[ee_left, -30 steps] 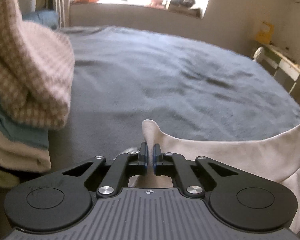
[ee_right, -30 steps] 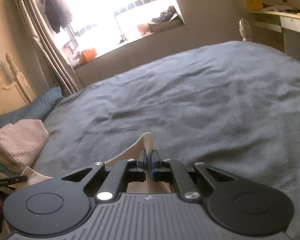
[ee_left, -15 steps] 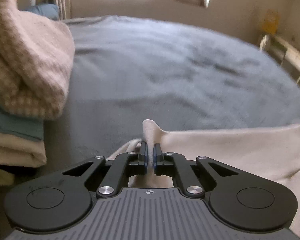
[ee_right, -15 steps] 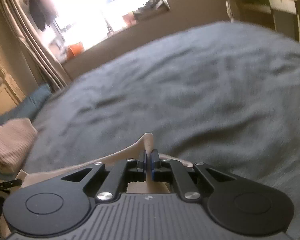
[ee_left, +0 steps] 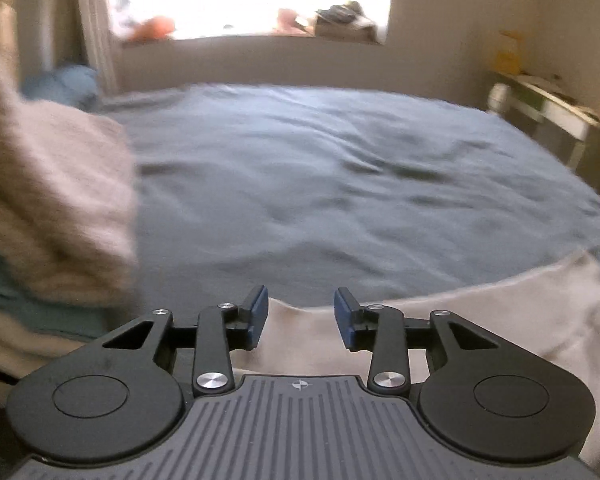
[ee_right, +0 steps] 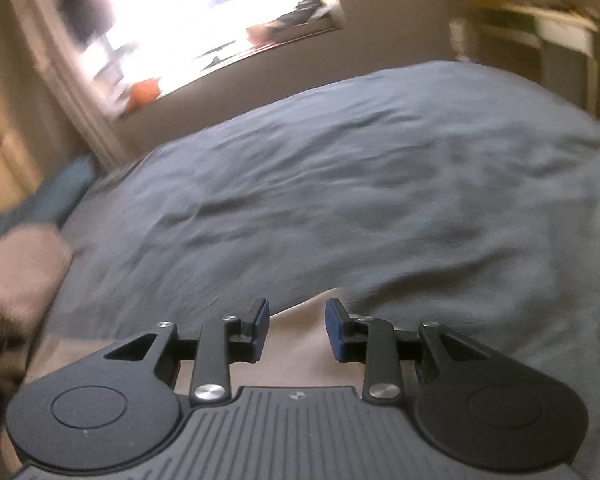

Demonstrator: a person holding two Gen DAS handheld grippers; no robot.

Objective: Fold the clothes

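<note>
A cream-white garment (ee_left: 500, 312) lies spread on the grey-blue bed cover (ee_left: 340, 184) at the near edge. My left gripper (ee_left: 301, 316) is open, its jaws apart above the garment's left part, holding nothing. In the right wrist view the same garment (ee_right: 296, 344) lies under my right gripper (ee_right: 296, 328), which is also open and empty. Both views are blurred by motion.
A stack of folded clothes with a pink checked piece on top (ee_left: 48, 208) stands at the left of the bed; it also shows in the right wrist view (ee_right: 16, 268). A blue pillow (ee_left: 60, 84) lies at the back left. A desk (ee_left: 548, 108) stands at the right.
Both grippers were shut on the garment's edge and have opened, letting it go. The garment now lies flat on the bed. Both cameras have lifted and tilted up.
</note>
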